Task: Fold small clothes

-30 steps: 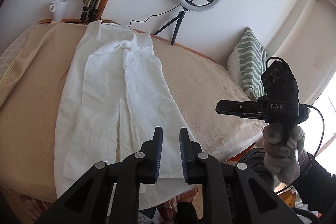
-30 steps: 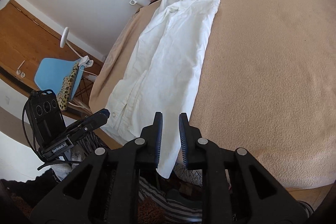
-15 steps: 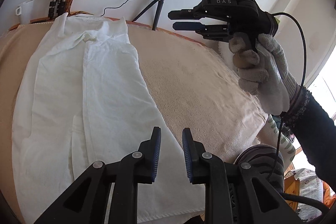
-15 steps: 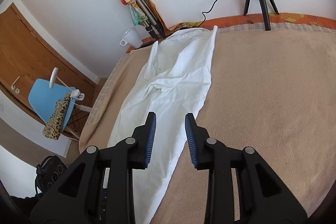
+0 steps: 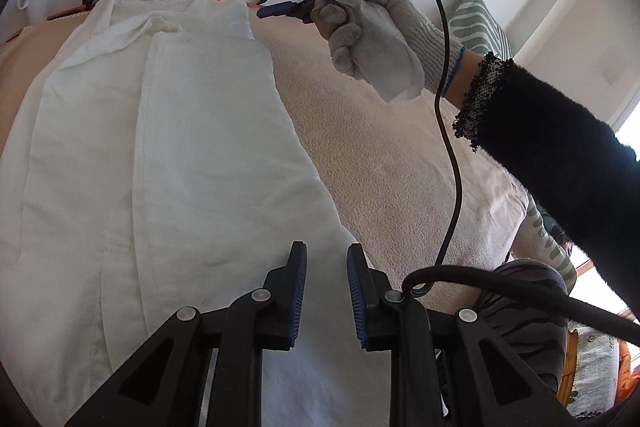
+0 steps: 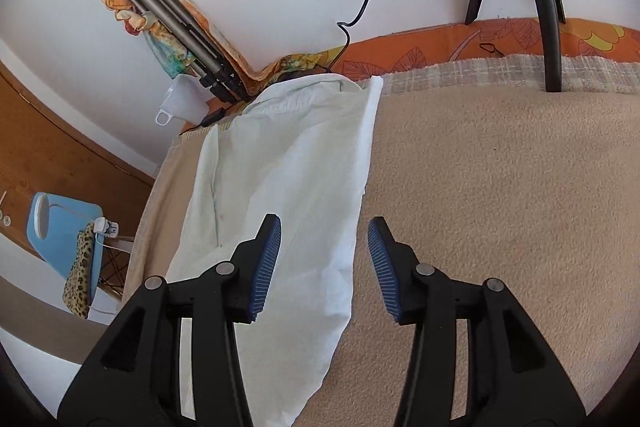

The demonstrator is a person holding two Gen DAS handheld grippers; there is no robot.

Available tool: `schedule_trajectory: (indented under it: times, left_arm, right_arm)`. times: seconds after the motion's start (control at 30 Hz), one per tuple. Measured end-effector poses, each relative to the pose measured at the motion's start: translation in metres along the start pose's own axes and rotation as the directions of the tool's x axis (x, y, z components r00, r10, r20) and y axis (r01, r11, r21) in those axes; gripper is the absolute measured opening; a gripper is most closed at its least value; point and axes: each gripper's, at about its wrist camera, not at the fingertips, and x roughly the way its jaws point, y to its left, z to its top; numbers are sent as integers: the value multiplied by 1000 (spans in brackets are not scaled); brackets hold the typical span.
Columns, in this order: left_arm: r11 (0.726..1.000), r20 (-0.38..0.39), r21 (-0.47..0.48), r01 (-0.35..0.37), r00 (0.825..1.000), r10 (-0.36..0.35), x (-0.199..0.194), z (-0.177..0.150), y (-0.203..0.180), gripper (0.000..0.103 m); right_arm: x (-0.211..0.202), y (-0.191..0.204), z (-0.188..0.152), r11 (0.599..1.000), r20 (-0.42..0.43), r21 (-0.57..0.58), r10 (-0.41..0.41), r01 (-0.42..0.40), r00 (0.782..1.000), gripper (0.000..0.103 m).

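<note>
A white shirt (image 5: 180,167) lies flat, collar at the far end, on a beige blanket (image 5: 380,147). My left gripper (image 5: 326,291) hovers low over the shirt's right edge near the hem, its jaws a narrow gap apart with nothing between them. A gloved hand (image 5: 372,23) holds my right gripper (image 5: 250,2) at the shirt's far right corner. In the right wrist view that right gripper (image 6: 324,251) straddles the right edge of the shirt (image 6: 288,167). Its jaws are opening and the pads stand clear of the cloth.
A ring-light tripod (image 6: 548,7) stands on the blanket's far edge. A folded tripod (image 6: 180,23) wrapped in colourful cloth leans on the wall beside a white mug (image 6: 176,103). A green-patterned pillow (image 5: 480,27) lies right. A black cable (image 5: 448,147) hangs from the right gripper.
The right gripper has swung across to the shirt's far collar end and its jaws have spread wider. The left gripper has sunk closer to the shirt's right edge.
</note>
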Motion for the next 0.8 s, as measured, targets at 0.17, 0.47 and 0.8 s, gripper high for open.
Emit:
schedule_trajectory:
  times: [0.17, 0.47, 0.8]
  left_arm:
    - [999, -9, 35, -25, 1000, 25, 10, 0, -5, 20]
    - [998, -6, 57, -19, 1000, 20, 8, -2, -12, 23]
    - [988, 61, 133, -84, 995, 76, -47, -18, -11, 30]
  right_arm:
    - [31, 8, 14, 997, -41, -72, -26, 23, 999, 5]
    - [44, 19, 36, 954, -22, -165, -259, 252, 966, 4]
    - [-77, 63, 20, 987, 124, -115, -99, 114, 987, 42]
